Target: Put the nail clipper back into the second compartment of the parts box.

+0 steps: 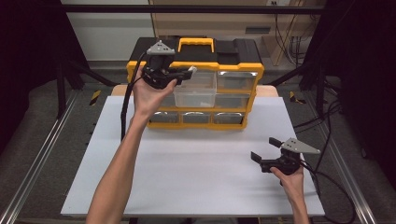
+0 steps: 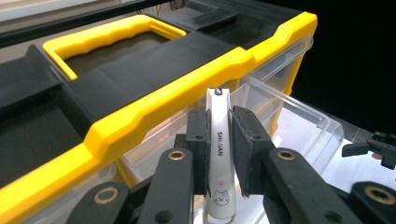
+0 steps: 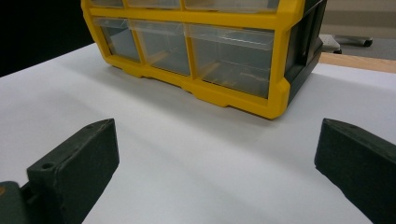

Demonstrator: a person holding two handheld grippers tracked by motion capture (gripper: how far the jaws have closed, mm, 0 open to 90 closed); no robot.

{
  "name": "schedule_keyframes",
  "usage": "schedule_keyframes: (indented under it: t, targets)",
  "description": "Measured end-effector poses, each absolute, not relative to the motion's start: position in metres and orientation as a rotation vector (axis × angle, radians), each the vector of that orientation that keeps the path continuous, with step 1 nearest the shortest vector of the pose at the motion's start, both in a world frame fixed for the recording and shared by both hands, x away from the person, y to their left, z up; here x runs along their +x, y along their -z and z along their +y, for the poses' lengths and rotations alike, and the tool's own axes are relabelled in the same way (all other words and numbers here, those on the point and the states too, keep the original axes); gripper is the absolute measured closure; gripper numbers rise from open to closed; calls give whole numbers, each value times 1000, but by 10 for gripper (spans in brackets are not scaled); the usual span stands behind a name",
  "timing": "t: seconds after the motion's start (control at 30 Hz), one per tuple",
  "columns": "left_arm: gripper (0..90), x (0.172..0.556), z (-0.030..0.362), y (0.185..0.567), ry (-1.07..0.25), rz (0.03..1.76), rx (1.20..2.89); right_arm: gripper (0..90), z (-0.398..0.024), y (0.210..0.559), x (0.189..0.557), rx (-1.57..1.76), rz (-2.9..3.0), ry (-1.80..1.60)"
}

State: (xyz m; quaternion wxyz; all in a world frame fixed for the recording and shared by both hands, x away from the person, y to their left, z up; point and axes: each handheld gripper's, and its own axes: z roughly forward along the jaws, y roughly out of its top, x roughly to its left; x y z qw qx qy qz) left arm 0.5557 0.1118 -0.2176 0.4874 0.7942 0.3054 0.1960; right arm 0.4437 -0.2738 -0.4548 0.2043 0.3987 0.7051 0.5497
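A yellow and black organizer box (image 1: 233,49) with clear drawers stands at the back of the white table (image 1: 196,168). One clear drawer (image 1: 196,93) in its upper middle is pulled out. My left gripper (image 1: 189,71) is raised over that open drawer (image 2: 299,126) and is shut on a white nail clipper (image 2: 219,140) with a small cat print, held lengthwise between the pads. My right gripper (image 1: 264,149) rests low over the table's right front, open, nothing between its pads (image 3: 74,163). It faces the box's bottom row of drawers (image 3: 229,58).
The box's yellow handle (image 2: 112,39) lies flat on its black lid. Cables trail from both grippers, and more cables hang off the table's right side (image 1: 327,121). Metal rails (image 1: 42,154) run along the table's sides.
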Motion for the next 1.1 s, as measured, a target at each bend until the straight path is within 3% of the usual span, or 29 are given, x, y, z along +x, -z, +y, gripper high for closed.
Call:
schedule_keyframes:
  t: [0.77, 1.1]
  targets:
    - [759, 560, 108, 235, -441, 751, 2007, 5, -273, 455, 444, 1114, 1970, -1534]
    - [514, 543, 129, 224, -466, 731, 1896, 5, -273, 455, 444, 1115, 1972, -1530]
